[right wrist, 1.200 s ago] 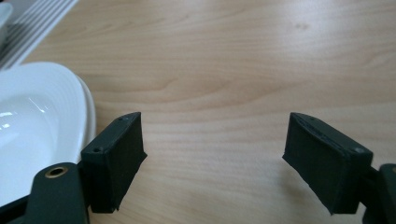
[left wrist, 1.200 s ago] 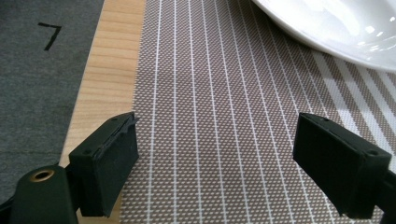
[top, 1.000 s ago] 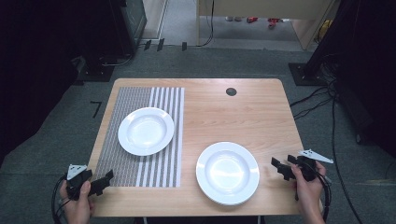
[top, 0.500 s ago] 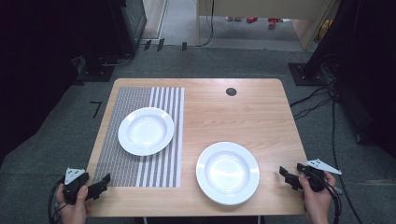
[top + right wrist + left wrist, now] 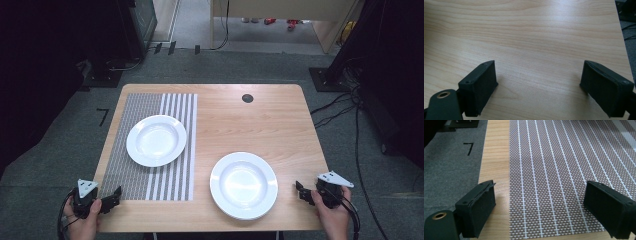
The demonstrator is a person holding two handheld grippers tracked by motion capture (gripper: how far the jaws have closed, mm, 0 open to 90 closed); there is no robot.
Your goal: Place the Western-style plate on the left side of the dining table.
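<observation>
Two white plates lie on the wooden table. One plate rests on the grey striped placemat at the left. The other plate sits on bare wood near the front right. My left gripper is held at the front left corner, open, over the placemat's near edge, with nothing between its jaws. My right gripper is at the front right edge, open over bare table, just right of the near plate and apart from it.
A small black round hole sits near the table's far edge. Grey carpet surrounds the table, with cables on the floor at the right and dark equipment at the far left.
Both hands have drawn back toward the near edge of the table. The right gripper moved down and right, away from the near plate. The plates have not moved.
</observation>
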